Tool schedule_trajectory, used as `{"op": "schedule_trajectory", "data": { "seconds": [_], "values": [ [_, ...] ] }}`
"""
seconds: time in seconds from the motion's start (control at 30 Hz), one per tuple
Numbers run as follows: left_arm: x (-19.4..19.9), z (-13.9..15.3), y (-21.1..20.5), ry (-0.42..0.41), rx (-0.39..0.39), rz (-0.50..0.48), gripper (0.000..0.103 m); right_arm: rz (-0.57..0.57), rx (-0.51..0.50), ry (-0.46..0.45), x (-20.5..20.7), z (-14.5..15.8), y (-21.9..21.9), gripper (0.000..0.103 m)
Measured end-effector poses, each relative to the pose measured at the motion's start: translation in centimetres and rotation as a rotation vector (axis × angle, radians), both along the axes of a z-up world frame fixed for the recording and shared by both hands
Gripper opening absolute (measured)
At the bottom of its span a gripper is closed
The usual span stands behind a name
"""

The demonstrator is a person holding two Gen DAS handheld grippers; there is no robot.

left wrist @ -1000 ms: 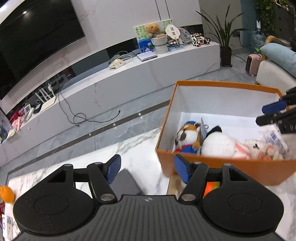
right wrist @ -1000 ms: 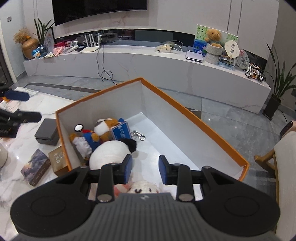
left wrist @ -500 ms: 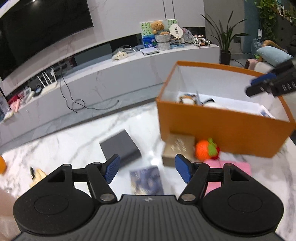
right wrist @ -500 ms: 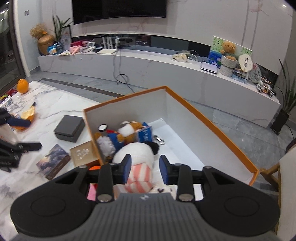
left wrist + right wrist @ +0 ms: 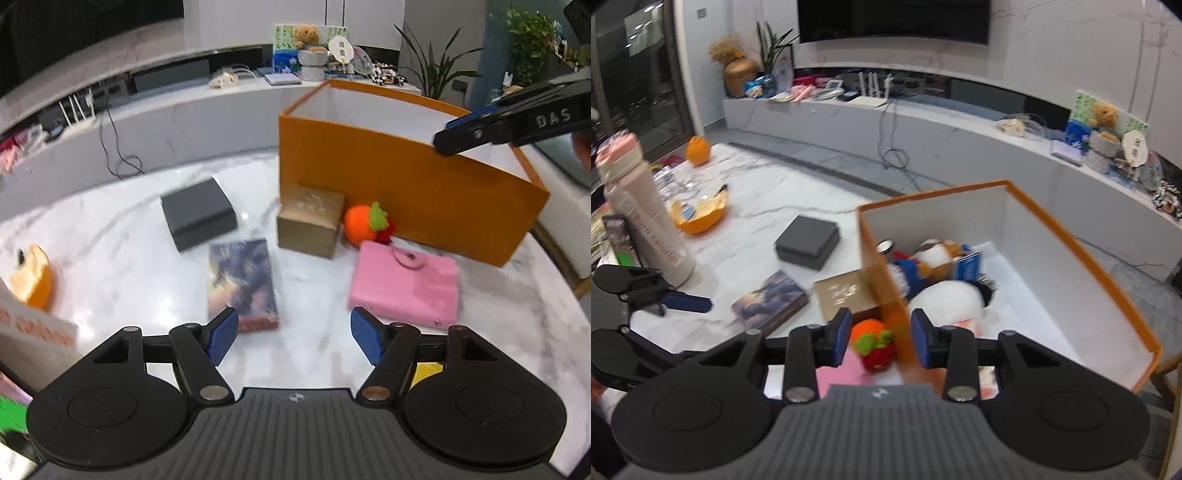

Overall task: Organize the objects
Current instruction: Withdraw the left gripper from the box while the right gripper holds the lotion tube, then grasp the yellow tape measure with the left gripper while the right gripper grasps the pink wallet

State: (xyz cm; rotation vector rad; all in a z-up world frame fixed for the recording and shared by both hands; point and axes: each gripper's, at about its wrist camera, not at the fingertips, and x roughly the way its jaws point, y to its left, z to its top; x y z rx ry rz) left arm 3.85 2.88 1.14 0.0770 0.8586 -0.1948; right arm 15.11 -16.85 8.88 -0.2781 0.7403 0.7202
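Observation:
An orange box (image 5: 406, 184) stands on the marble table; it also shows in the right wrist view (image 5: 1082, 236) with plush toys (image 5: 945, 299) inside. Beside it lie a knitted orange toy (image 5: 364, 225), a gold box (image 5: 310, 225), a pink pouch (image 5: 406, 284), a book (image 5: 240, 280) and a dark grey box (image 5: 197, 214). My left gripper (image 5: 293, 338) is open and empty above the table, near the book and pouch. My right gripper (image 5: 879, 338) is open and empty above the box's near wall and the knitted toy (image 5: 873, 343).
A white bottle (image 5: 646, 221) and an orange peel bowl (image 5: 698, 214) stand at the table's left. A long TV bench (image 5: 923, 125) runs behind. The right gripper shows at the upper right of the left wrist view (image 5: 517, 122).
My left gripper has pulled back from the box and dropped low over the table. My right gripper has drawn back from inside the box to above its near wall.

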Motion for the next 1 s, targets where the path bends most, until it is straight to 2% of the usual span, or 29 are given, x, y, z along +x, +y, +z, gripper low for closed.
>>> {"op": "schedule_trajectory", "data": {
  "seconds": [0.2,0.3,0.37,0.53,0.67,0.77,1.0],
  "values": [
    [-0.9,-1.3,-0.7,0.027,0.011,-0.028,0.08,0.035,-0.045,0.039,-0.7,-2.4,1.9,0.043],
    [-1.1,-1.5,-1.0,0.038,-0.008,-0.04,0.08,0.045,-0.068,0.052,-0.9,-3.3,2.5,0.044],
    [-1.3,-1.7,-1.3,0.049,-0.014,-0.055,0.08,0.05,-0.078,0.058,-0.9,-3.7,2.8,0.049],
    [-1.9,-2.4,-2.8,0.067,0.003,-0.097,0.08,0.067,-0.114,0.079,-1.1,-5.2,3.3,0.054],
    [-2.3,-3.0,-3.9,0.078,0.009,-0.127,0.08,0.082,-0.152,0.089,-1.2,-6.5,3.9,0.067],
    [-2.5,-3.4,-4.6,0.085,0.014,-0.144,0.08,0.099,-0.179,0.095,-1.4,-7.3,4.2,0.073],
    [-2.5,-3.8,-4.9,0.093,-0.002,-0.142,0.082,0.133,-0.24,0.123,-1.8,-9.3,5.0,0.075]
  ]
}}
